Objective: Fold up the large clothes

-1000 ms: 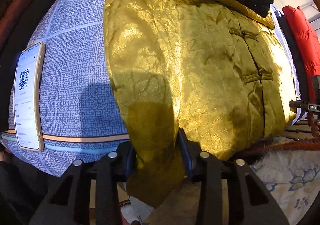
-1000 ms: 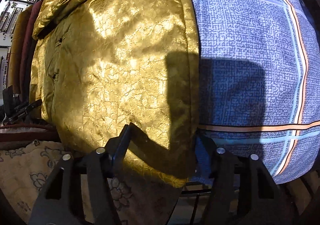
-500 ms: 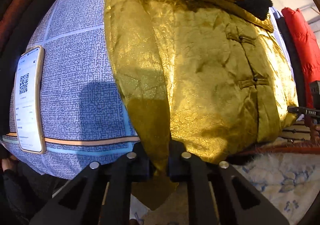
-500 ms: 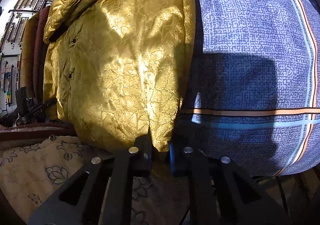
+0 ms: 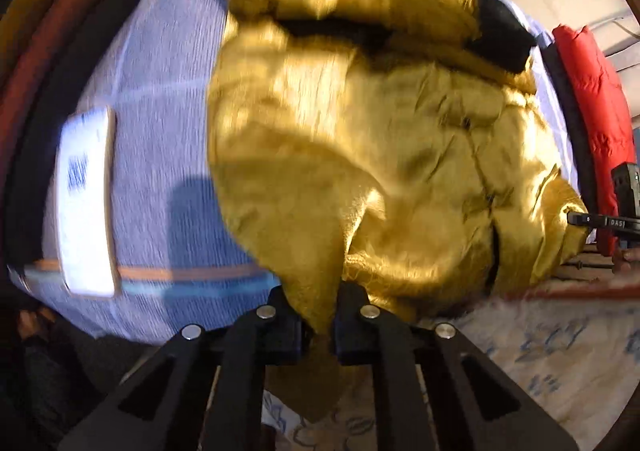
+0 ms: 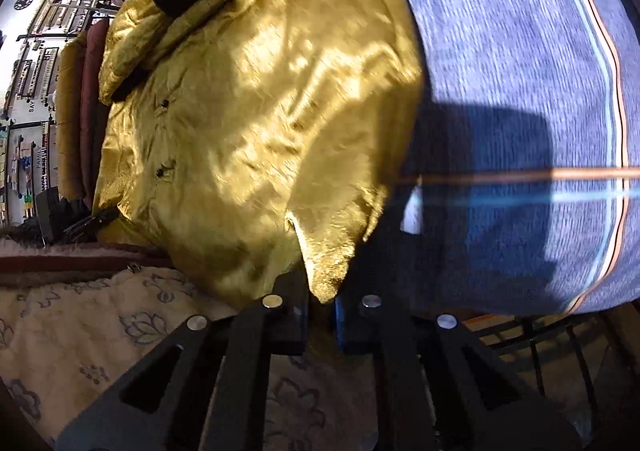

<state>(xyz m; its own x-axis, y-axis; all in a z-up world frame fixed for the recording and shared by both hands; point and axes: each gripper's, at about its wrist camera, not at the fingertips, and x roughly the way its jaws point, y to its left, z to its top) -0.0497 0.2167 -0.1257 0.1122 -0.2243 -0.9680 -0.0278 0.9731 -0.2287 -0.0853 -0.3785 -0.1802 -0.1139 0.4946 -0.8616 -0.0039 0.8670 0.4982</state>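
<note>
While both grippers pinch the near hem, the scene reads like this:

Garment: a gold brocade jacket [image 5: 360,155] with dark knot buttons and a black fuzzy collar [image 5: 500,39] lies spread on a blue-grey patterned bedsheet [image 5: 160,155]; its near edge is lifted off the sheet and bunched into soft folds.

Left gripper: the left gripper [image 5: 318,325] has its jaws drawn nearly together on the jacket's near hem, a flap of gold cloth squeezed between the pads and hanging down below them.

Right gripper: the right gripper [image 6: 322,315] has its jaws likewise nearly together, a pointed corner of the jacket [image 6: 260,123] running down into the narrow gap between them; blue padding shows on one finger.

Sheet: the bedsheet [image 6: 520,71] carries an orange stripe and a light-blue stripe near its edge, and a dark shadow falls across it just beside the jacket.

Phone: a white phone [image 5: 86,203] with a square code on its screen lies on the sheet, apart from the jacket on the far side from the second gripper; it is blurred.

Surroundings: a red padded garment [image 5: 596,123] lies beyond the jacket's far side; a cream quilt with blue flowers [image 6: 80,323] sits below the bed edge.

Sharpness: both views are smeared by motion blur.
</note>
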